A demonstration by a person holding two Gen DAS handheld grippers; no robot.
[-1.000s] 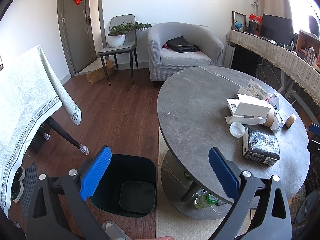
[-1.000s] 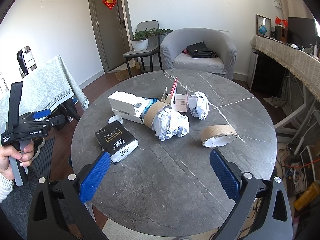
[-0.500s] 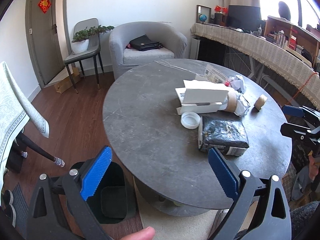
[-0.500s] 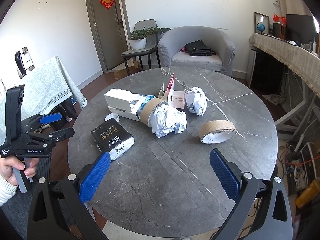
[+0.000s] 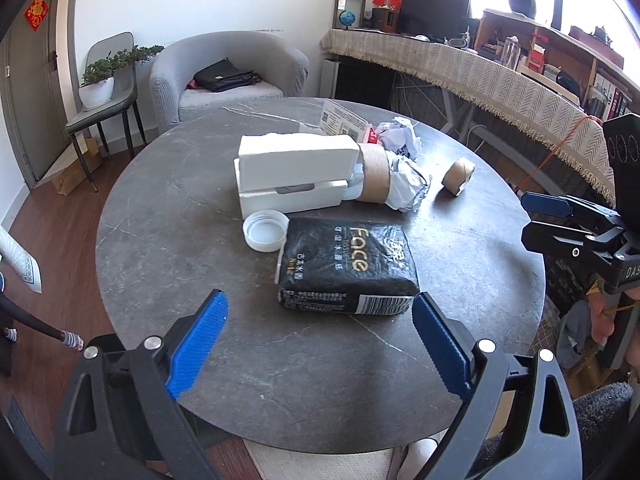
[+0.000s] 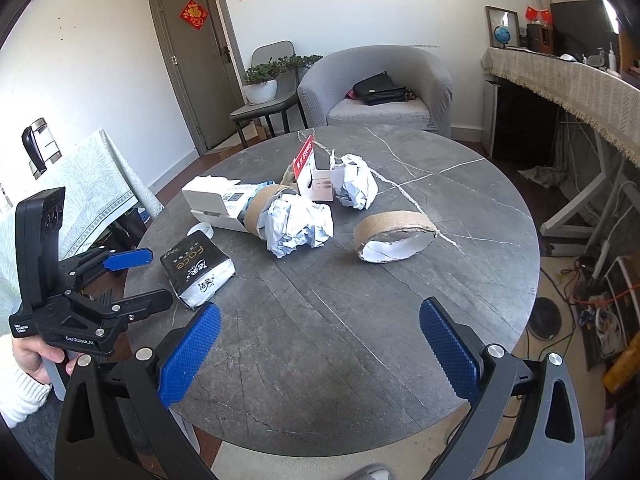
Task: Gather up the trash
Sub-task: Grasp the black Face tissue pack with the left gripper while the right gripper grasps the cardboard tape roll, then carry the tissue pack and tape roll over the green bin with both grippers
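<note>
Trash lies on the round grey marble table (image 5: 208, 248): a black tissue pack (image 5: 346, 266), a white plastic lid (image 5: 266, 230), a white box (image 5: 296, 172), a cardboard tube (image 5: 376, 178) stuffed with crumpled paper (image 6: 296, 224), a second paper ball (image 6: 356, 186), a small red-and-white carton (image 6: 312, 174) and a tape-roll core (image 6: 394, 236). My left gripper (image 5: 320, 348) is open and empty, just short of the tissue pack. My right gripper (image 6: 320, 354) is open and empty over the table's near edge, short of the tape-roll core.
A grey armchair (image 6: 376, 92) with a black bag, a chair with a potted plant (image 6: 264, 80) and a door stand behind the table. A cloth-covered table (image 6: 84, 188) is at the left, a long draped counter (image 5: 480, 76) at the right. Cables lie on the floor (image 6: 592, 288).
My left gripper has swung right from the dark bin on the floor and now faces the tabletop, close to the tissue pack. My right gripper has barely moved.
</note>
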